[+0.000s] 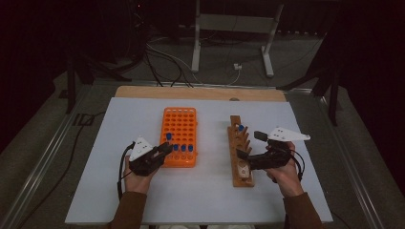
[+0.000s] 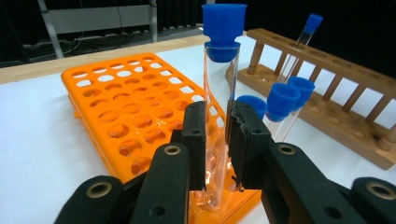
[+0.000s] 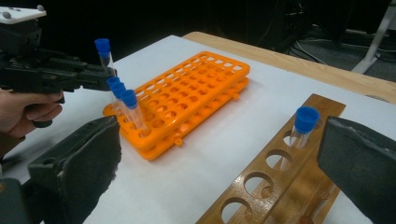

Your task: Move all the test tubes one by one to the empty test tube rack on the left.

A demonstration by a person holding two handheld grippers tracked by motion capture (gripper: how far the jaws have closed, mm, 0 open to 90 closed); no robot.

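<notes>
My left gripper (image 2: 216,135) is shut on a clear test tube with a blue cap (image 2: 220,79). The tube stands upright with its foot in a near-row hole of the orange rack (image 2: 121,107). Three more blue-capped tubes (image 2: 282,98) stand in the same row just beyond it. In the high view the left gripper (image 1: 166,149) sits at the rack's (image 1: 179,125) near-left corner. My right gripper (image 3: 219,140) stands wide open over the wooden rack (image 3: 261,182), nothing between its jaws. One blue-capped tube (image 3: 303,126) stands in the wooden rack's far end (image 1: 241,128).
A white mat (image 1: 200,191) covers the table, with a wooden strip (image 1: 200,92) bare along its far edge. Cables and a table frame (image 1: 234,28) lie on the dark floor beyond. Metal rails (image 1: 43,157) run along both sides.
</notes>
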